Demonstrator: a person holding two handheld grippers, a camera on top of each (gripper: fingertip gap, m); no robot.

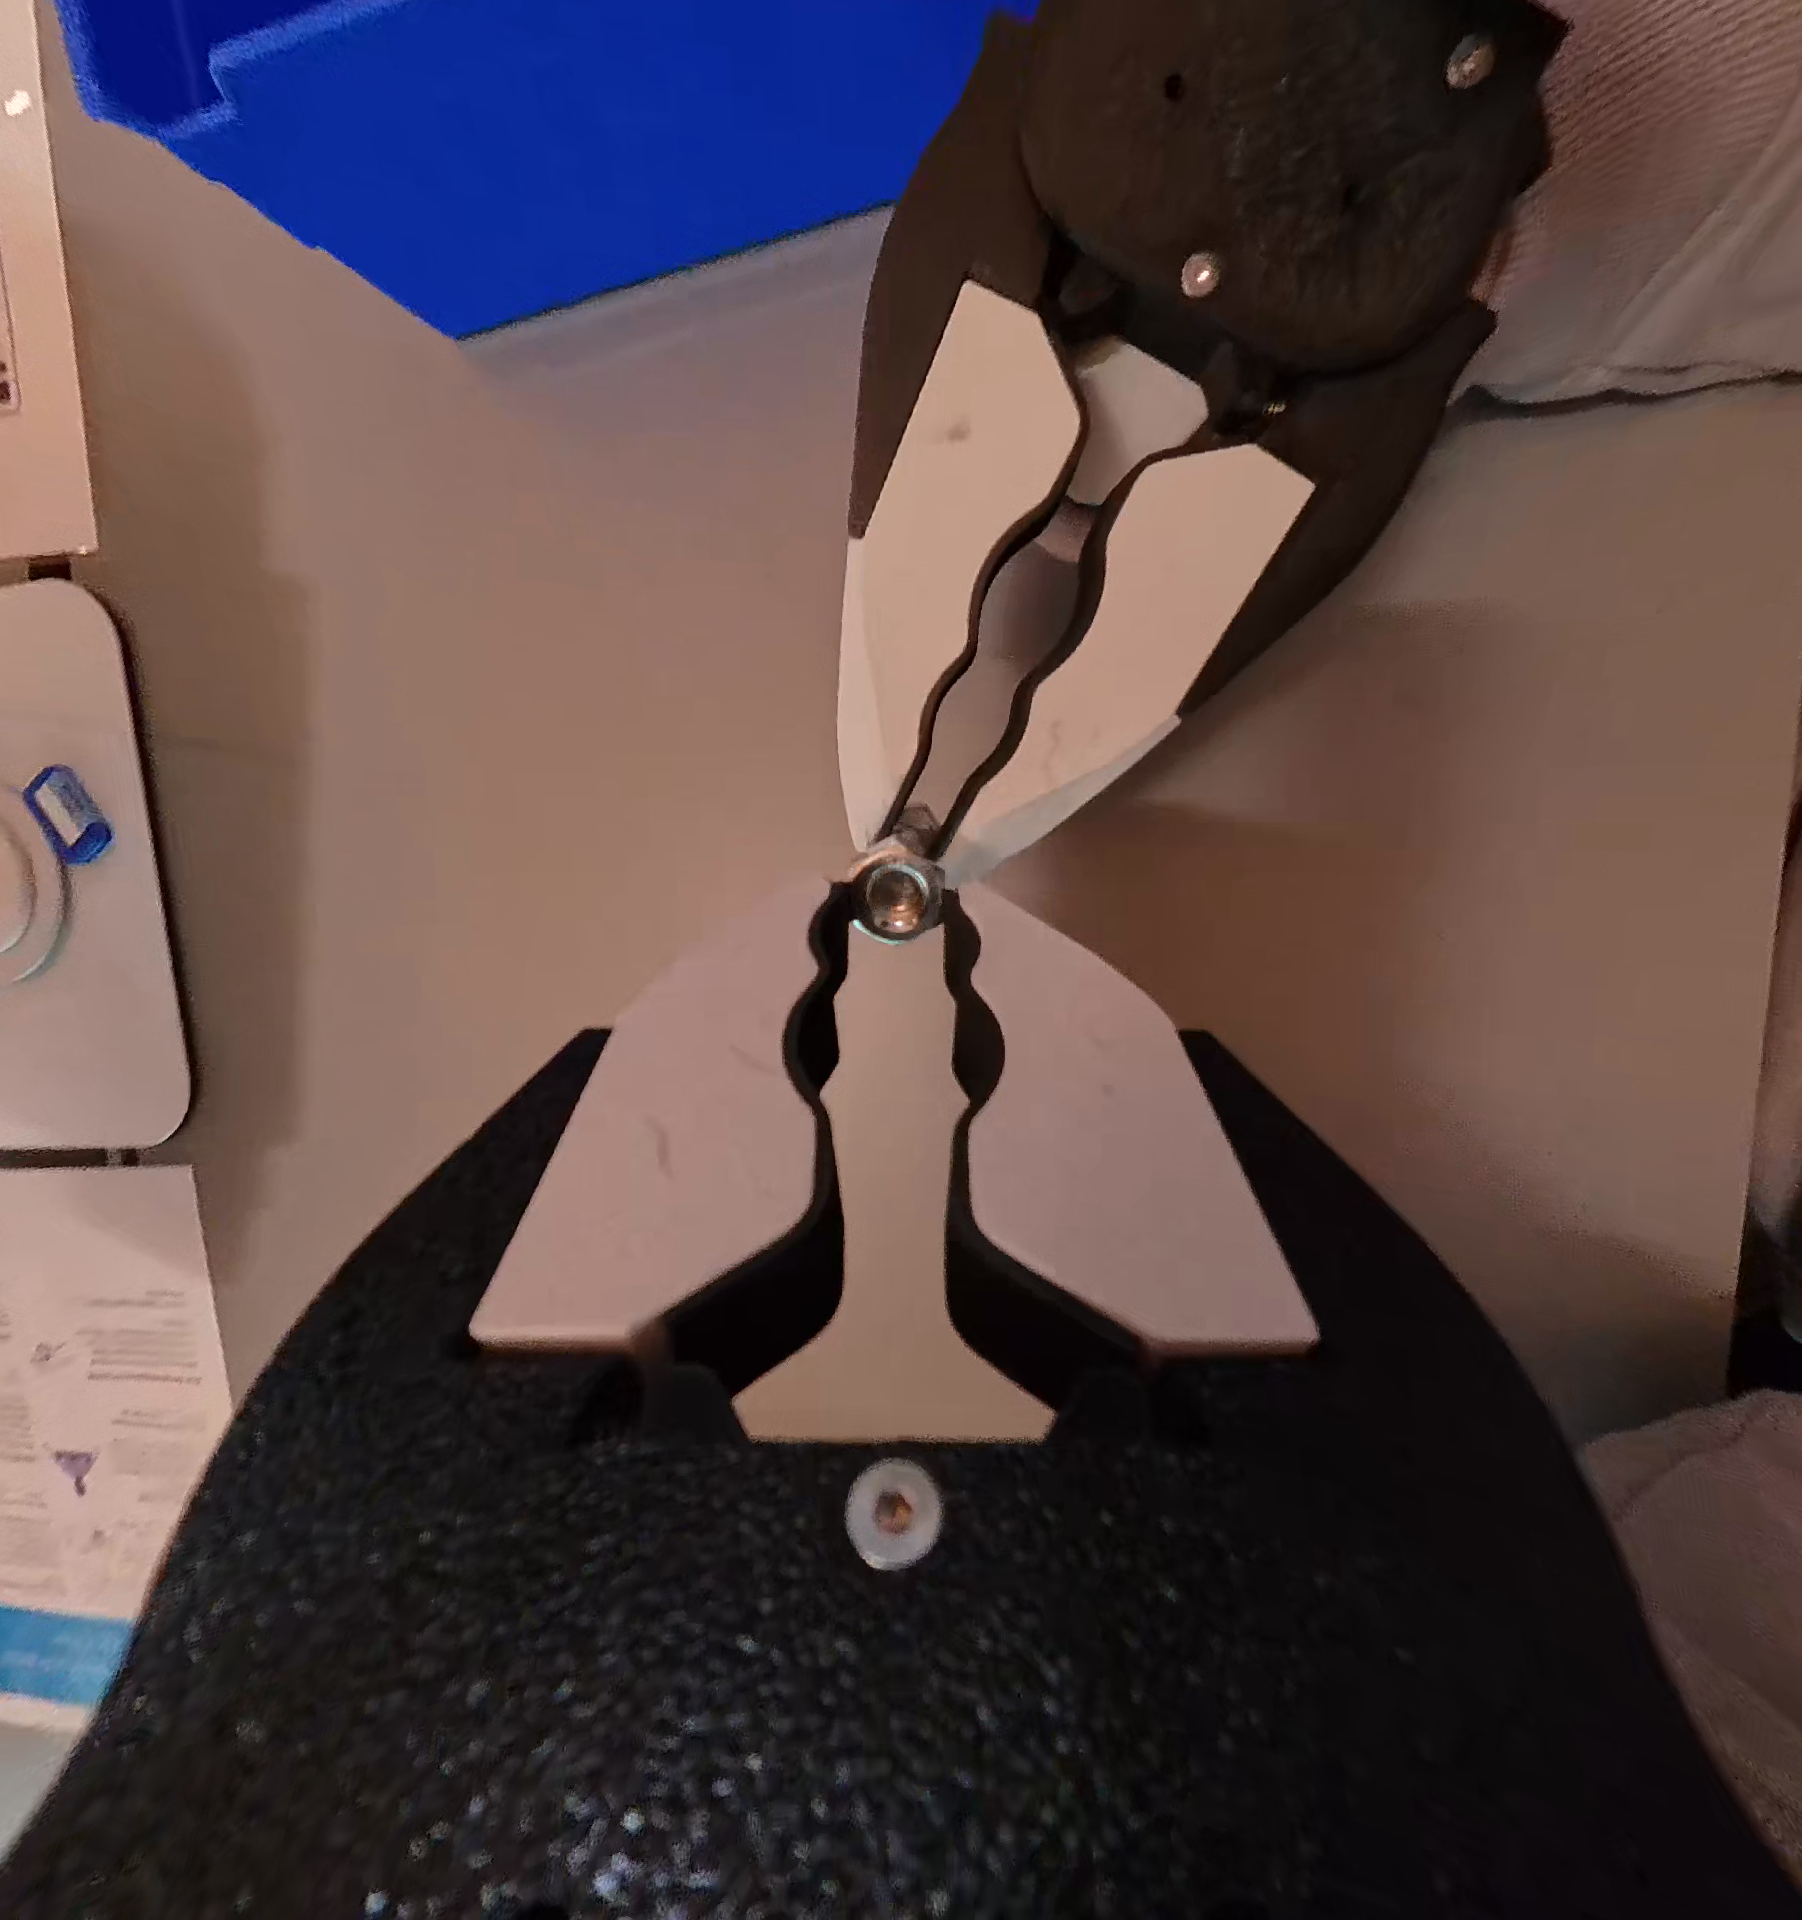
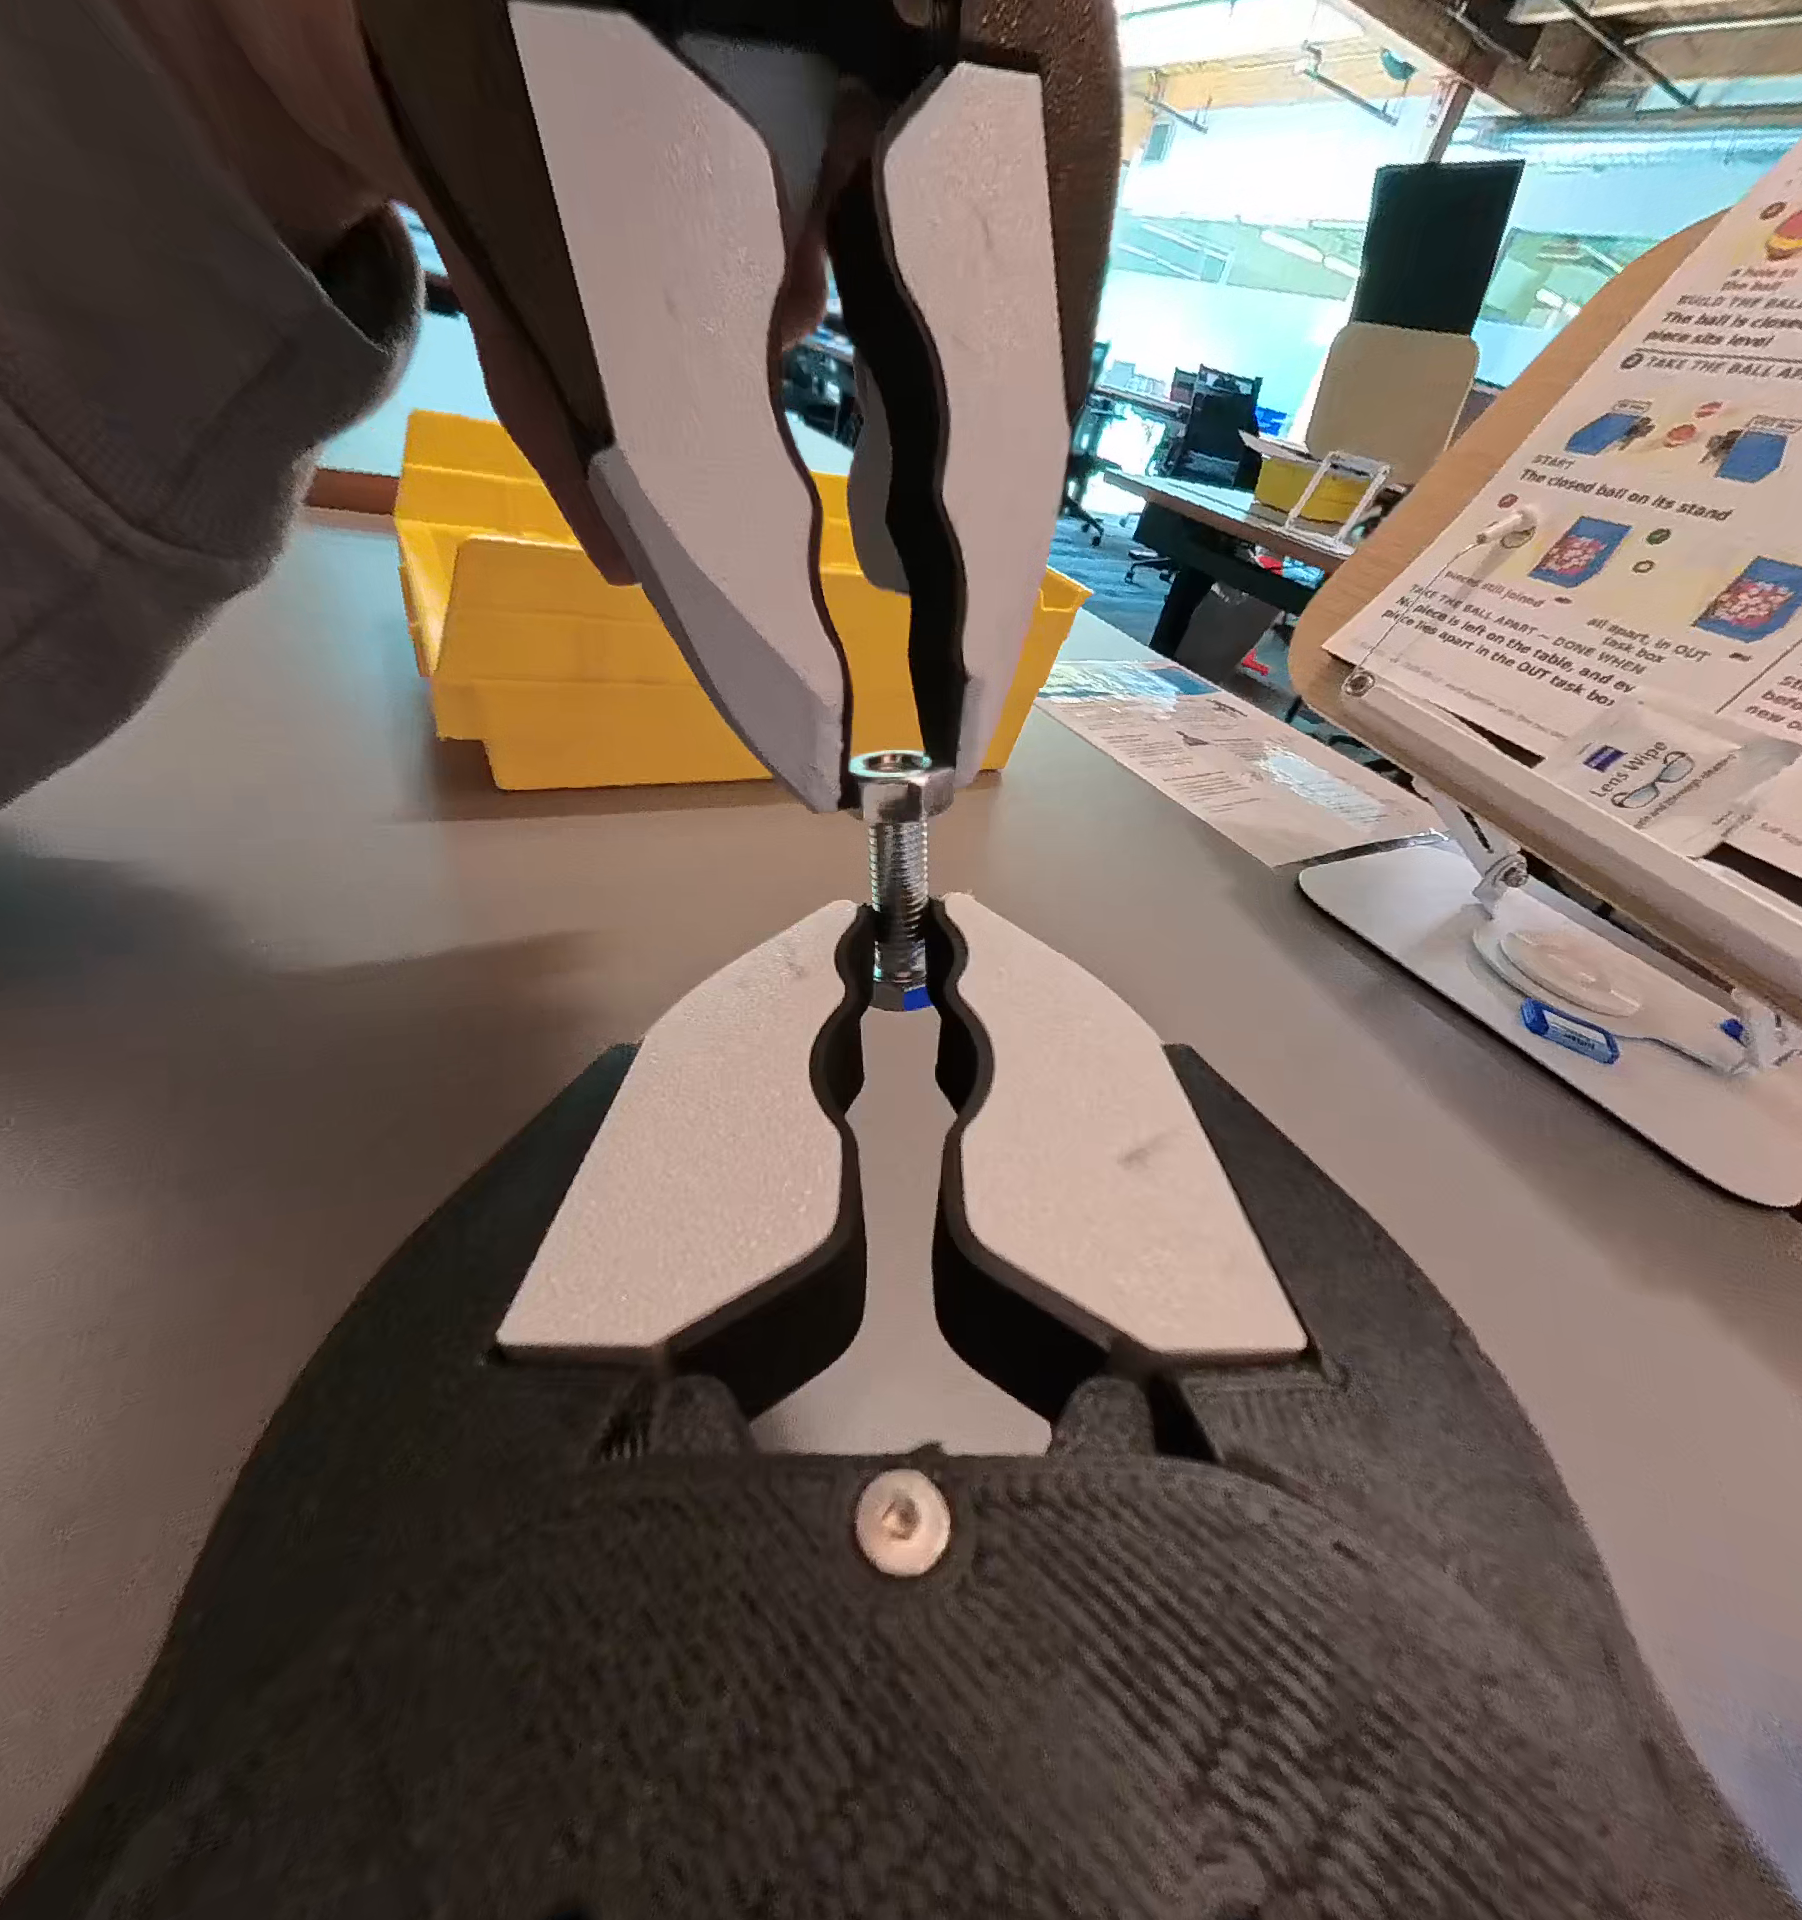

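A silver bolt stands upright above the grey table, with a silver hex nut on the top end of its thread. My right gripper is shut on the bolt's lower end, just above the hex head, which bears a blue mark. My left gripper comes down from above and is shut on the nut. In the left wrist view the nut shows end-on between my left gripper's fingertips, and the right gripper reaches in from the top right.
Yellow bins stand behind the grippers. A blue bin is at the far edge. A slanted stand with an instruction sheet and a white base is at the right, with paper sheets beside it. A person's sleeve is at the upper left. My left and right fingertips are right by each other.
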